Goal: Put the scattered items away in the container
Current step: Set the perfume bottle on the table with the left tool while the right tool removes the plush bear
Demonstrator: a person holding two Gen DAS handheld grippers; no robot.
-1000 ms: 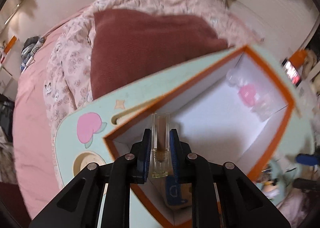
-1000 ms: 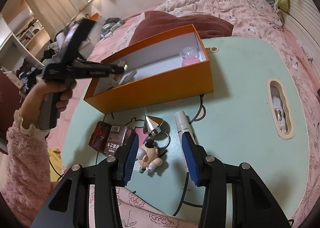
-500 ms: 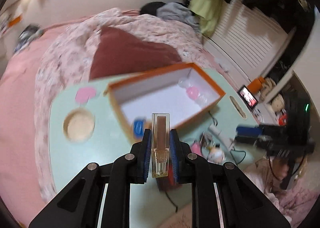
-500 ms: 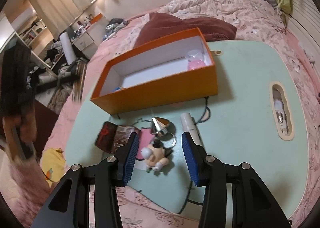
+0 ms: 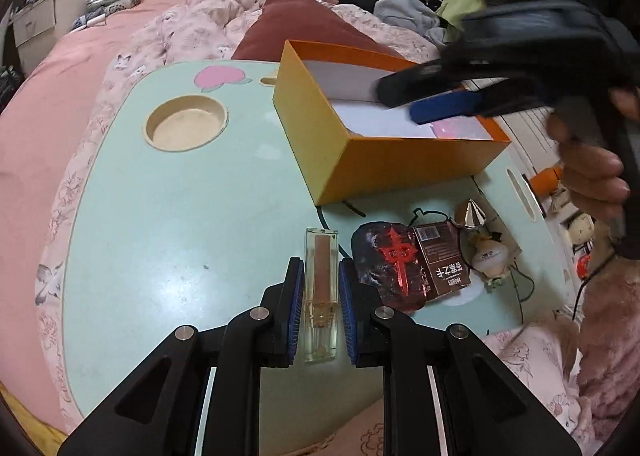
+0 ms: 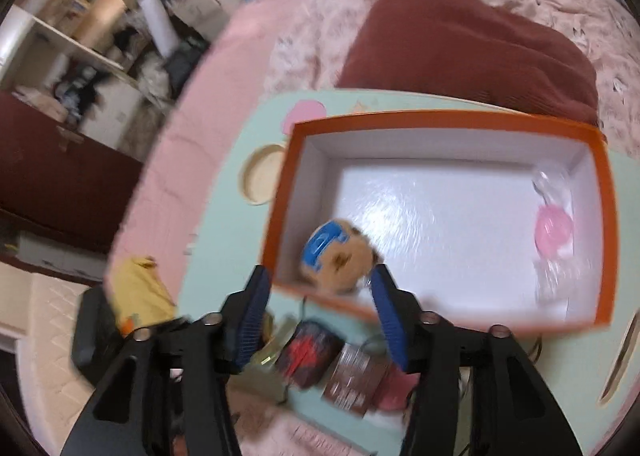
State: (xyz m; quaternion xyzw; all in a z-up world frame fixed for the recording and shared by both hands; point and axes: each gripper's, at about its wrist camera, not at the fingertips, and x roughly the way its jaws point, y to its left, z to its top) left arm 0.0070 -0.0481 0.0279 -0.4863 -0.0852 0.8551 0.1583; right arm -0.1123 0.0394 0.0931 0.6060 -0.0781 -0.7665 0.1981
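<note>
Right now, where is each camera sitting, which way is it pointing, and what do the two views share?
Left wrist: rides the left tongs, looking down at the mint table; tongs shut on a clear tube; the right tongs and a hand show.
Right wrist: rides the right tongs, open, looking down into the orange box; only its own tongs show.
Shared: orange box, table, red-and-black packet.
</note>
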